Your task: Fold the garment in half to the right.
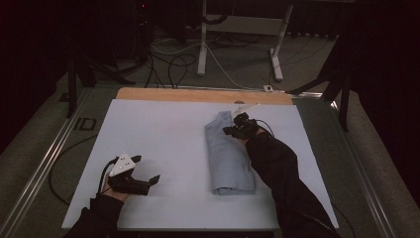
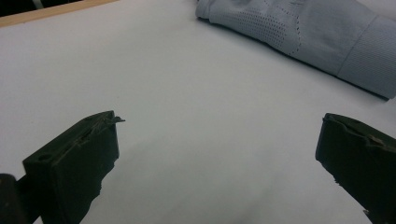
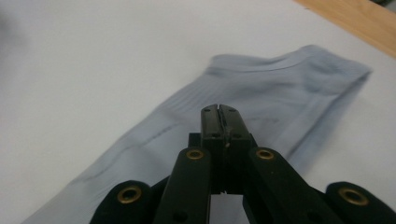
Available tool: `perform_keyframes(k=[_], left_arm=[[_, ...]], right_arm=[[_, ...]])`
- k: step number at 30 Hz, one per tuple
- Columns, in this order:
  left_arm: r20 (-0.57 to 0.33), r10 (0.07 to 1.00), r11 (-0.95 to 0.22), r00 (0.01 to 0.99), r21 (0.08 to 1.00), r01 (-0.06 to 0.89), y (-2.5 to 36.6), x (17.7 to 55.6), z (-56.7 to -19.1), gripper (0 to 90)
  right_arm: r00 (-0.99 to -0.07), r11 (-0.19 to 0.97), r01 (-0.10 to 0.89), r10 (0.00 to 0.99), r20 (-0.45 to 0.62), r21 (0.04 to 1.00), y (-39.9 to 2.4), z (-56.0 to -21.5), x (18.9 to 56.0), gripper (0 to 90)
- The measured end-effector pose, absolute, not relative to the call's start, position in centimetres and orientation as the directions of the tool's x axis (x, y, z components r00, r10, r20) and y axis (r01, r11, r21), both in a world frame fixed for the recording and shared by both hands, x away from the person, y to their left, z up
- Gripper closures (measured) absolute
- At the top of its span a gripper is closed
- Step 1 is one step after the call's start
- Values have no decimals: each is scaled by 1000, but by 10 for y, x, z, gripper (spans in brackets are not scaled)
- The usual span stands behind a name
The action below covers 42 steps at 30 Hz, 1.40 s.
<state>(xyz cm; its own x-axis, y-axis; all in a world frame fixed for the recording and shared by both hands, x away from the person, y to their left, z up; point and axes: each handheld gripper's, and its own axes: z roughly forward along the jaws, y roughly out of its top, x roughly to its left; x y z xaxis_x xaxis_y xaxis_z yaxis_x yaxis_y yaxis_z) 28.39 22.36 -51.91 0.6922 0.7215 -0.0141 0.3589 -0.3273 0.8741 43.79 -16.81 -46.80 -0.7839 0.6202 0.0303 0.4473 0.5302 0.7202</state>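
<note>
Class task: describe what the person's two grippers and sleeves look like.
Both grippers are black with two chunky jaws. The left gripper carries a pale grey three-cornered plate on top, and a dark cable trails from it. The right gripper shows brass-coloured rivets on its linkage. The person wears dark long sleeves.

Wide bare bench point(image 1: 163, 144) lies open between the left gripper point(image 1: 146, 170) and the folded cloth point(image 1: 229, 156) (the one obstacle on the sheet); the right gripper point(image 1: 233, 130) hangs over the cloth's far end.
</note>
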Motion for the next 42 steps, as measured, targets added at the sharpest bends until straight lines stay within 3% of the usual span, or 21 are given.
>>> perform_keyframes(k=[18,29,42], left_arm=[[-21,726,-320,687,875,365,225,284,-519,3],[-25,726,-320,687,872,371,224,285,-520,3],[-23,724,-327,690,869,372,223,285,-521,3]], right_arm=[[-888,572,340,456,55,747,-156,-467,349,900],[-892,579,378,438,116,723,-159,-495,329,900],[-908,636,369,402,117,677,-152,-521,311,900]])
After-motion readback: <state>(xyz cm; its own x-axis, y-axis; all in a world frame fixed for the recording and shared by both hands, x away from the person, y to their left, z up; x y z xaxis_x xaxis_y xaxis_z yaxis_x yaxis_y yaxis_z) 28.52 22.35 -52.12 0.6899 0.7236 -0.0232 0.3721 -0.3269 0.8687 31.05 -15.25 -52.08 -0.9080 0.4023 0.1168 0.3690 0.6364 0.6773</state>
